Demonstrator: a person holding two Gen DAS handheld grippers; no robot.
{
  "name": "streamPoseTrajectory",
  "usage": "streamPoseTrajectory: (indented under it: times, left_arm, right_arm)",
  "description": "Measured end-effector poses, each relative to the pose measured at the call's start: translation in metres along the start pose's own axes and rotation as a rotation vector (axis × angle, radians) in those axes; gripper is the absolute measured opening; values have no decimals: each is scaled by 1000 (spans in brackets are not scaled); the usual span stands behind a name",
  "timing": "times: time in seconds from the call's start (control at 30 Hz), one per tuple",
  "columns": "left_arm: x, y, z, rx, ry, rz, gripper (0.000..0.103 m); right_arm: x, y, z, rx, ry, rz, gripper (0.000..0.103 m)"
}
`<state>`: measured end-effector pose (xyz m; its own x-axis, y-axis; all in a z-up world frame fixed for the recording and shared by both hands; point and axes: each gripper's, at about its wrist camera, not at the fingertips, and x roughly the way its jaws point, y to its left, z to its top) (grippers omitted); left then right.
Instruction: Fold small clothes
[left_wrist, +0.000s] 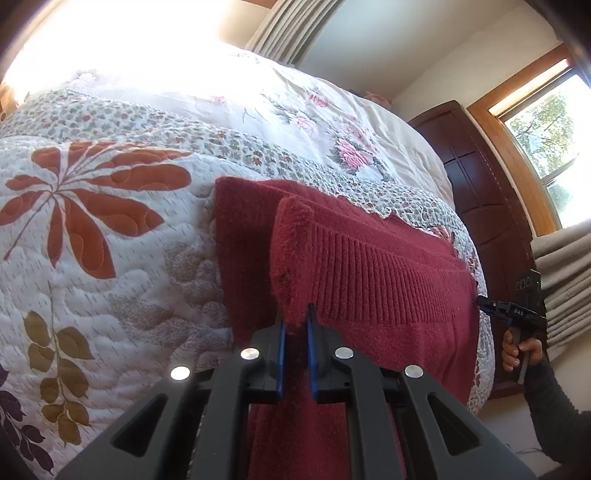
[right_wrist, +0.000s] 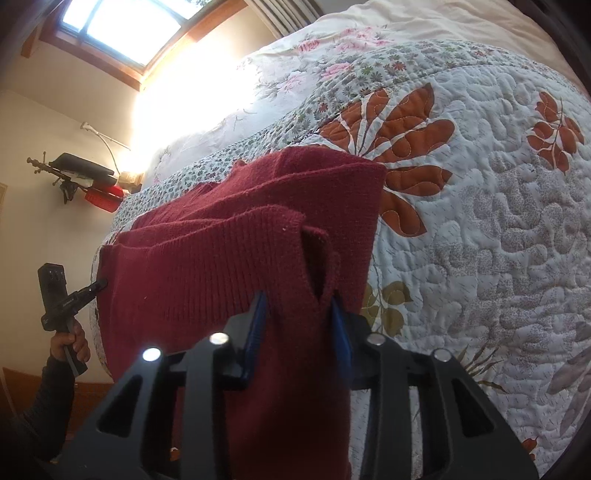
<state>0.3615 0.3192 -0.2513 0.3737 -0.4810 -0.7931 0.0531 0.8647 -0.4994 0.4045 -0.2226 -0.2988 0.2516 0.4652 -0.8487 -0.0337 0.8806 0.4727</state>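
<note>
Knitwear fills the middle of both views: a dark red ribbed sweater (left_wrist: 369, 266) lies partly folded on a quilted floral bedspread (left_wrist: 110, 229), its lower part hanging over the bed's edge toward the bottom of each frame. In the left wrist view the left gripper (left_wrist: 295, 325) sits at lower centre, its blue-padded jaws nearly closed and pinching a raised fold of the sweater's hem. At the right edge of that view the other tool appears small, held by a hand (left_wrist: 521, 350) in a dark sleeve. In the right wrist view the right gripper (right_wrist: 299, 314) is at lower centre, its jaws set wider, clamping a bunched double layer of the sweater (right_wrist: 221, 266). A wooden-framed window (right_wrist: 122, 26) shows at upper left, and a dark wooden headboard (left_wrist: 480, 192) stands at the right of the left wrist view.
</note>
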Motion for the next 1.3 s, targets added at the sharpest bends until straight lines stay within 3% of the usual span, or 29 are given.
streamPoseTrajectory:
  times: [0.07, 0.43, 0.67, 0.97, 1.1, 1.3]
  left_arm:
    - [-2, -6, -1, 18, -5, 4, 8]
    - [-48, -41, 0, 99, -157, 59, 8]
    - [-71, -57, 32, 160, -239, 54, 8]
    - [-19, -27, 112, 95, -190, 60, 8]
    - [-19, -29, 132, 94, -205, 44, 8]
    - [29, 3, 135, 17, -62, 81, 7]
  right_arm:
    - [-6, 2, -3, -10, -20, -18, 11]
    - [-57, 34, -3, -68, -153, -42, 8]
    - [-75, 54, 31, -117, -219, -39, 7]
    - [-26, 24, 105, 1, -187, -66, 7]
    - [-32, 24, 122, 11, -218, -59, 6]
    - [0, 16, 135, 24, -147, -84, 6]
